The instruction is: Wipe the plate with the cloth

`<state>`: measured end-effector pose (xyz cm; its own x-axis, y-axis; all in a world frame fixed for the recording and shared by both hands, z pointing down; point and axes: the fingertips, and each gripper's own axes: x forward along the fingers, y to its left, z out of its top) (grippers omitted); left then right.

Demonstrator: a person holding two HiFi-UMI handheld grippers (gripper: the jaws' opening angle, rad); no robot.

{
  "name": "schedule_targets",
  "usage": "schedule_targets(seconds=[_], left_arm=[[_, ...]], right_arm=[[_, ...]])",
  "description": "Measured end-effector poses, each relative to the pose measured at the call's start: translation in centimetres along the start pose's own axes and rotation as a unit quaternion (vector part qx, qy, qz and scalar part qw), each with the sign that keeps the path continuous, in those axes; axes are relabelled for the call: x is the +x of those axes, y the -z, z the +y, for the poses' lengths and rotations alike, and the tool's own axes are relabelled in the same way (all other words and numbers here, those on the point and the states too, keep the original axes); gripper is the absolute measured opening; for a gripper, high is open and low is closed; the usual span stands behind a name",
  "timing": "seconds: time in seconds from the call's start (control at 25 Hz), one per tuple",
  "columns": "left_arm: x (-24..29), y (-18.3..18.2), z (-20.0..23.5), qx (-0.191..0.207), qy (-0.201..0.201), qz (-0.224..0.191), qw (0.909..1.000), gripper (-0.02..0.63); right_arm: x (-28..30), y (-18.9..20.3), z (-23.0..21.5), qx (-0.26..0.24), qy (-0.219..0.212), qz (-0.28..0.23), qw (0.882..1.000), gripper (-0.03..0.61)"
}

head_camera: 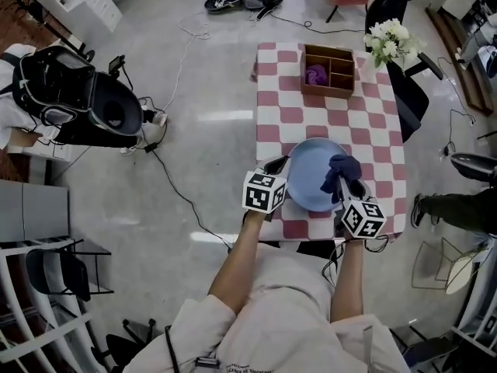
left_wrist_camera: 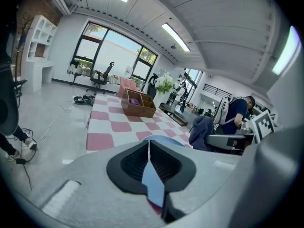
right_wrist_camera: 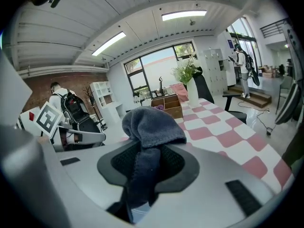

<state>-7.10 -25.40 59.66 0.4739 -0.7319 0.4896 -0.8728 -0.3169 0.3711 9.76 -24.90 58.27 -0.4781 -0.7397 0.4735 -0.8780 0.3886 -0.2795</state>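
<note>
Bracing the round pale-blue plate (head_camera: 309,179) for wiping.
Left claw (head_camera: 279,166) pinches its left rim; right claw (head_camera: 347,183) clamps dark-blue terry cloth (head_camera: 340,168) over its right half.

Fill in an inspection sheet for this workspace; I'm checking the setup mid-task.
Surface: pink-and-white checked table.
Job's things: blue plate at near edge; dark cloth over its right side.
Clutter: wooden box holding a purple item; white flowers at far corner.
Grippers: left gripper jaws shut on plate rim; right gripper jaws shut on cloth.
Cables: black cable on floor, left of table.
Surroundings: black bag left; person's shoe right.
</note>
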Motion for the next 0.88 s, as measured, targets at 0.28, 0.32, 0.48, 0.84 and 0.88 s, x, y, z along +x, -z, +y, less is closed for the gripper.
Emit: schedule_targets(seconds=[0.28, 0.32, 0.48, 0.84, 0.88], left_arm=[[2.9, 0.2, 1.3, -0.03, -0.007, 0.009, 0.9995, 0.012], [3.0, 0.3, 1.3, -0.033, -0.011, 0.012, 0.9993, 0.012], [3.3, 1.7, 1.7, -0.033, -0.029, 0.04, 0.9982, 0.024], [5.9, 5.7, 3.7, -0.109, -0.015, 0.13, 0.9854, 0.11], [6.3, 6.0, 3.8, -0.11, -0.016, 0.14, 0.9839, 0.11]], right_arm=[[2.5, 1.1, -1.7, -0.058, -0.015, 0.056, 0.997, 0.117], [3.0, 1.1, -2.0, -0.058, -0.021, 0.064, 0.996, 0.115], [5.0, 1.5, -2.2, -0.06, -0.039, 0.095, 0.993, 0.115], [9.2, 2.5, -0.4, -0.092, -0.072, 0.122, 0.986, 0.115], [9.4, 2.7, -0.3, -0.099, -0.074, 0.126, 0.984, 0.115]])
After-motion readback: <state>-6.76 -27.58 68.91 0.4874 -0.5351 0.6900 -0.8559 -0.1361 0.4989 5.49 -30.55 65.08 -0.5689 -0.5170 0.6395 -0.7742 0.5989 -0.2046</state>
